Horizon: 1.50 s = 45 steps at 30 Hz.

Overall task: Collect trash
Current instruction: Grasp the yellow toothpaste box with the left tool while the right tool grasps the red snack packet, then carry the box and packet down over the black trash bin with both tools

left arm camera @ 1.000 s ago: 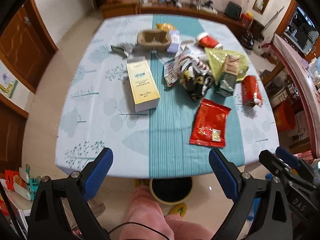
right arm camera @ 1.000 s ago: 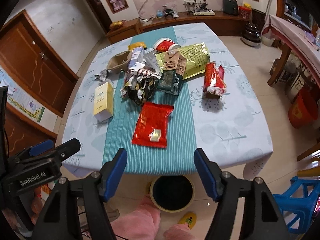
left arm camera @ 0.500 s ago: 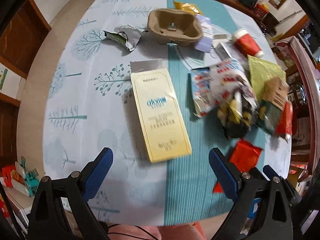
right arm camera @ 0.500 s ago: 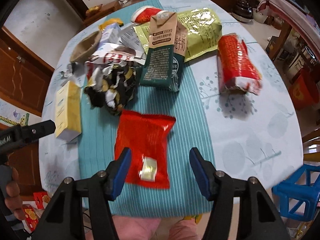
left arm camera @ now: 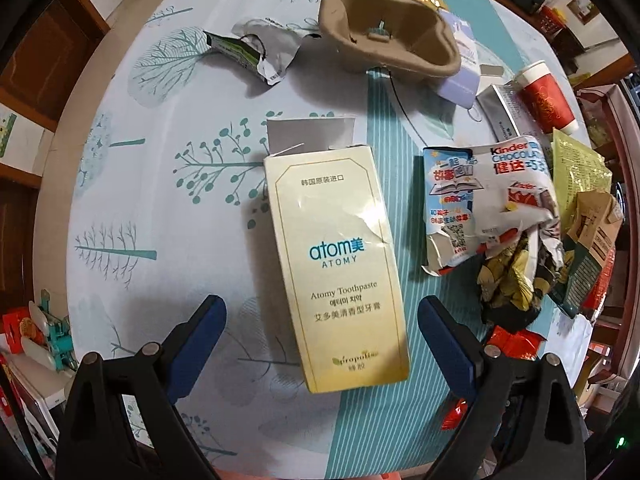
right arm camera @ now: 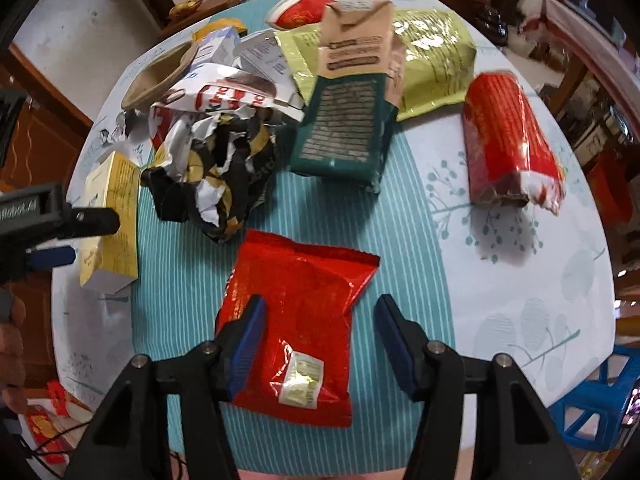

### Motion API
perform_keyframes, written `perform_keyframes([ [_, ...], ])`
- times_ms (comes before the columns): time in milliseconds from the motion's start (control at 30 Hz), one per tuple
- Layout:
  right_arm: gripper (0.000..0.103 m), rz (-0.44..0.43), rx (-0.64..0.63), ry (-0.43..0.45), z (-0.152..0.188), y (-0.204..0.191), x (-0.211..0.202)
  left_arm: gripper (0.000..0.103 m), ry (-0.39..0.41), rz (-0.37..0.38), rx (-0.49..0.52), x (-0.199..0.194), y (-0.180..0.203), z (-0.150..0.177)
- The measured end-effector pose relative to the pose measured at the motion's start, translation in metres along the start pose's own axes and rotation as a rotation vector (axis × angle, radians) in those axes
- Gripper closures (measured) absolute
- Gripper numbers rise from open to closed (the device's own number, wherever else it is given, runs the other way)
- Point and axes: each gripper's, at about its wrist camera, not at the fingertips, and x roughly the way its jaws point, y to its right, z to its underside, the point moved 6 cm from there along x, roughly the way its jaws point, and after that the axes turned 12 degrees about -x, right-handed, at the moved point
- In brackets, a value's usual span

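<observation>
Near the worktop's (right arm camera: 520, 320) front edge, the right gripper (right arm camera: 318, 330) is spread around a shiny red pouch (right arm camera: 298, 320) lying flat. The left gripper (left arm camera: 322, 334), also spread, straddles a pale yellow toothpaste box (left arm camera: 340, 264) with a torn, open far flap. Mid-worktop sits a crumpled wrapper heap (right arm camera: 212, 168), beside it a green carton (right arm camera: 348, 120). Farther off, a pulp tray (left arm camera: 390, 50) holds nothing large.

The red snack bag (left arm camera: 516, 344) is mostly hidden behind the right finger (left arm camera: 448, 340); the red paper cup (right arm camera: 298, 10) is half covered and blurred.
</observation>
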Motion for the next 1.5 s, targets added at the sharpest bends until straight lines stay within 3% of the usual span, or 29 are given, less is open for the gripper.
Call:
perform_keyframes([
  [67,0.067,0.019,-0.025,0.01,0.0,-0.004,0.0,0.013,-0.008,-0.002,-0.011,0.005,0.0,-0.002],
  [133,0.078,0.015,-0.035,0.014,-0.001,-0.007,0.001,0.03,-0.022,-0.003,-0.022,0.011,-0.001,-0.005],
  [200,0.084,0.001,-0.025,0.019,0.0,-0.006,0.001,0.054,-0.042,-0.018,-0.025,0.017,-0.003,-0.002],
  [367,0.094,-0.077,0.029,0.029,0.011,0.003,-0.006,0.054,0.01,-0.089,-0.005,0.02,-0.008,0.002],
  [667,0.095,-0.136,0.055,0.07,0.039,0.018,-0.046,0.054,0.1,-0.086,0.078,-0.012,-0.001,0.039],
  [900,0.096,-0.144,0.003,0.146,0.067,0.028,-0.098,0.054,0.159,-0.057,0.175,-0.051,0.014,0.101],
  [1100,0.096,-0.157,-0.04,0.183,0.099,0.039,-0.133,0.054,0.194,-0.026,0.184,-0.096,0.012,0.152],
  [1333,0.096,-0.178,-0.081,0.155,0.152,0.054,-0.142,0.054,0.203,-0.005,0.198,-0.103,0.012,0.242],
  [1500,0.096,-0.197,-0.075,0.095,0.19,0.055,-0.13,0.054,0.173,-0.019,0.238,-0.094,0.008,0.285],
])
